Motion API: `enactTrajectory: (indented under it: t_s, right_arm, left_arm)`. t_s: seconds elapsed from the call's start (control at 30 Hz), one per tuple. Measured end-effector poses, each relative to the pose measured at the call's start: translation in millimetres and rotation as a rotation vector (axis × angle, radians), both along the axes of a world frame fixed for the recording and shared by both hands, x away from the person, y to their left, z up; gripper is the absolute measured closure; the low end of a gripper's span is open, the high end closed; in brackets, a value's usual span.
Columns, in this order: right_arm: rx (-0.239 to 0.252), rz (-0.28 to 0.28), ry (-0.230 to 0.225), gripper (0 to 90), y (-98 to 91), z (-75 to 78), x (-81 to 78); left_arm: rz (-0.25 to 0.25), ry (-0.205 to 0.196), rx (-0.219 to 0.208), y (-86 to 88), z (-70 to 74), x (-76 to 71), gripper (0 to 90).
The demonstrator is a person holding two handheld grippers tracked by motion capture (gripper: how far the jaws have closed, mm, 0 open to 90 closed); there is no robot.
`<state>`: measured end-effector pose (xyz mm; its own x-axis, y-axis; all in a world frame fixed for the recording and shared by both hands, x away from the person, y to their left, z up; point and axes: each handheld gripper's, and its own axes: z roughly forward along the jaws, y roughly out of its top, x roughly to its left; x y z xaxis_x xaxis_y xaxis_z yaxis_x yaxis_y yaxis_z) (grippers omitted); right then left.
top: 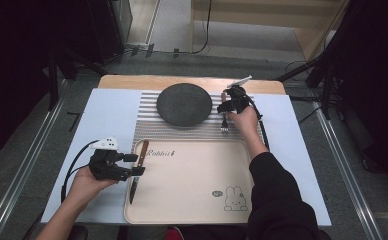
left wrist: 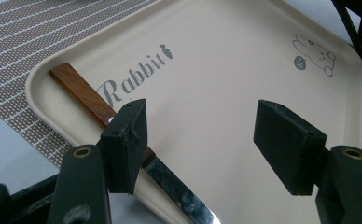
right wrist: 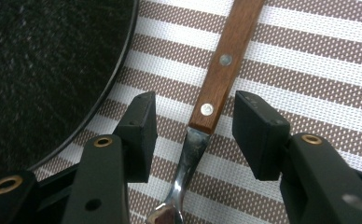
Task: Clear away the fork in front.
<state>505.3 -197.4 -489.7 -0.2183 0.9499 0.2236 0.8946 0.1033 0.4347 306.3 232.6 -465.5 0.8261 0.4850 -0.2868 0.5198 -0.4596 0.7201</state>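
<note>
**Fork framed on the mat, knife waiting on the tray**

While the right gripper sits low over the striped woven placemat, its two black block pads stand on either side of the fork without pressing it — a gap shows on both sides of the handle, so nothing is clasped. The fork has a flat, warm-brown wooden handle with two bright rivets, narrowing into a polished steel neck that curves toward the camera. It lies flat on the mat, just beside the curved rim of the round dark plate, whose surface looks matte and speckled. In the high view the fork lies right of the plate, under the right gripper.

The left gripper is spread wide and empty, hovering at the near left corner of the beige tray — smooth plastic with rounded corners, printed with "Rabbit" and a small bunny. A knife with a matching wooden handle and a mottled steel blade lies along the tray's left edge; the left pad hides part of it.
</note>
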Motion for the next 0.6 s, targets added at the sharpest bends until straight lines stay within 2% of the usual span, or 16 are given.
enactTrajectory:
  t_s: [0.23,0.37,0.6]
  right_arm:
    - [-0.014,-0.041,0.012,56.9,3.2,-0.9,1.0]
    - [-0.012,-0.065,0.017,57.5,5.3,-0.9,0.8]
    - [-0.077,-0.102,0.012,64.8,12.4,-0.6,-0.5]
  left_arm:
    - [0.0,-0.005,0.009,-1.0,-0.5,-0.3,34.7]
    - [0.001,-0.003,0.01,-1.0,-0.5,-0.1,34.7]
    - [-0.003,-0.008,0.021,-1.5,-0.6,0.4,34.7]
